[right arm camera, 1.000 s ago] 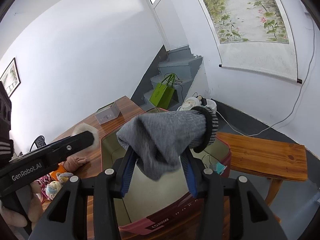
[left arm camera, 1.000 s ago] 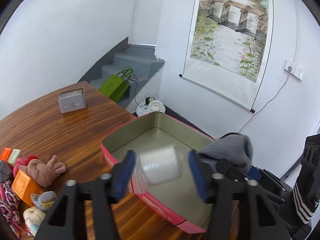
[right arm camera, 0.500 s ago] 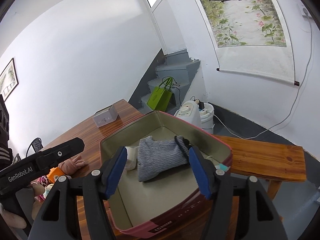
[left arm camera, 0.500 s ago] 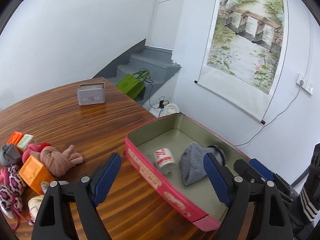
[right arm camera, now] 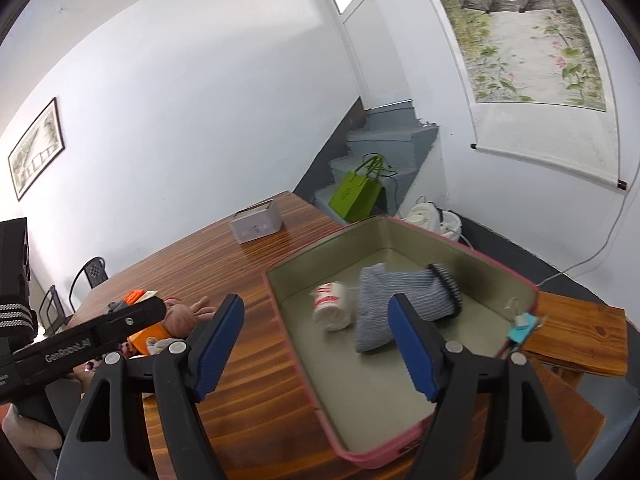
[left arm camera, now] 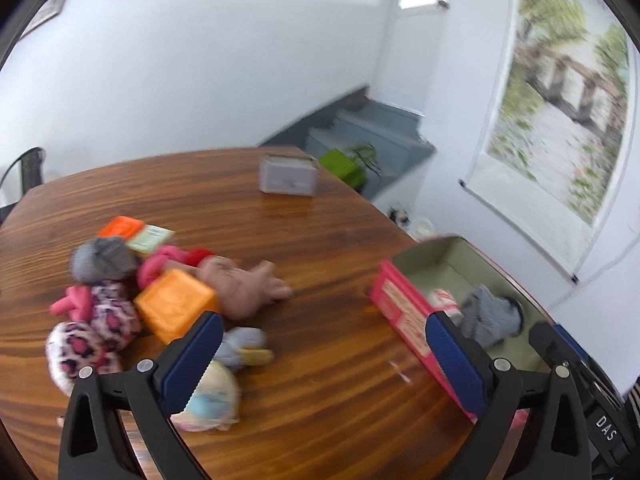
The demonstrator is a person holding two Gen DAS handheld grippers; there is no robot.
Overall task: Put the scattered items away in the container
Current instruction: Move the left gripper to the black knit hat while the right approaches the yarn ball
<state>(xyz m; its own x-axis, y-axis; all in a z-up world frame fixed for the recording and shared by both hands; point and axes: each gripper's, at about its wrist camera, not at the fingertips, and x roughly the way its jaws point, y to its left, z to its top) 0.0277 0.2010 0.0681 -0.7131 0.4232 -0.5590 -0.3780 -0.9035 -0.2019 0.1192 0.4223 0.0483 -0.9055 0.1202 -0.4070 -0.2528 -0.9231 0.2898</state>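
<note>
Two things lie in the pink tin [right arm camera: 404, 446] at the table's edge: one white roll [right arm camera: 331, 307] with red print and one grey sock [right arm camera: 394, 302], touching side by side on the tin's floor. A teal clip [right arm camera: 522, 330] sits on the far rim. Right gripper [right arm camera: 316, 346] hangs over the near wall of the tin, jaws spread and just been widening, nothing between them. Left gripper [left arm camera: 320, 356] is spread too, just been opening, empty over bare table [left arm camera: 320, 240].

The pile on the table: one orange block [left arm camera: 174, 304], one flat orange box [left arm camera: 120, 227] with a pale green packet [left arm camera: 150, 238] against it, one grey bundle [left arm camera: 100, 258], one tan knotted bundle [left arm camera: 240, 284], one pink bundle [left arm camera: 172, 258], two leopard-print bundles [left arm camera: 92, 332]. Near the left fingers [left arm camera: 192, 358] lie two or three more pale bundles [left arm camera: 224, 380], partly covered and blurred, so that count is shaky. One grey tin [left arm camera: 288, 176] stands alone farther back.

The whole left view is smeared. From the right view most of the pile hides behind the left gripper's body.
</note>
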